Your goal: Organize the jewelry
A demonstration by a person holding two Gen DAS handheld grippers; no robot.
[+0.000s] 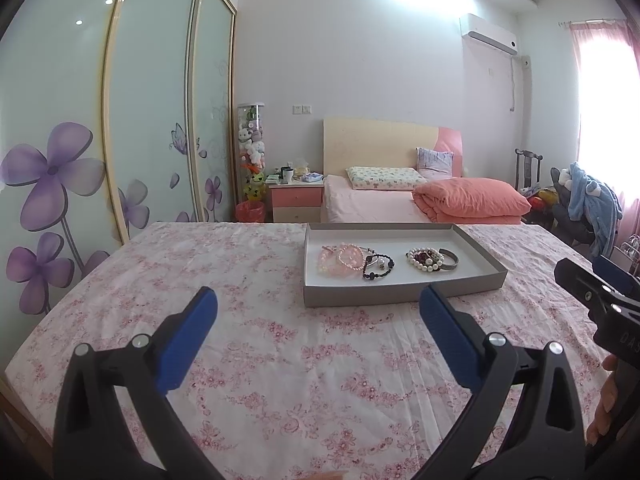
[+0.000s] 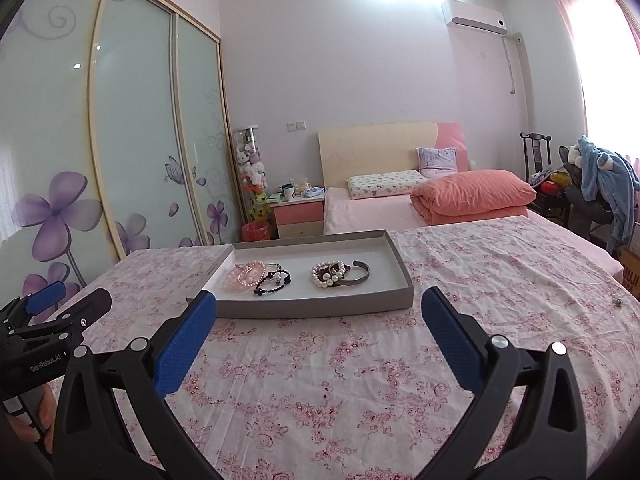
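Both my tongs, left gripper (image 1: 318,312) and right gripper (image 2: 319,312), hang spread wide and empty above the flowered cloth (image 2: 360,380), short of the grey tray (image 2: 316,307). Bracelets (image 2: 258,276) lie in two clumps inside it, a silver cuff (image 2: 356,274) touching the pearl one. Sorted or still tangled, I cannot judge; any pick should take one strand cleanly.

Tablecloth (image 2: 360,380): wrinkled floral cloth.
Tray (image 2: 320,306): matt grey card.
Cuff bangle (image 2: 356,276): shiny metal.
Pearl bracelet (image 2: 326,276): glossy beads.
Gripper pads (image 1: 188,344): textured blue.
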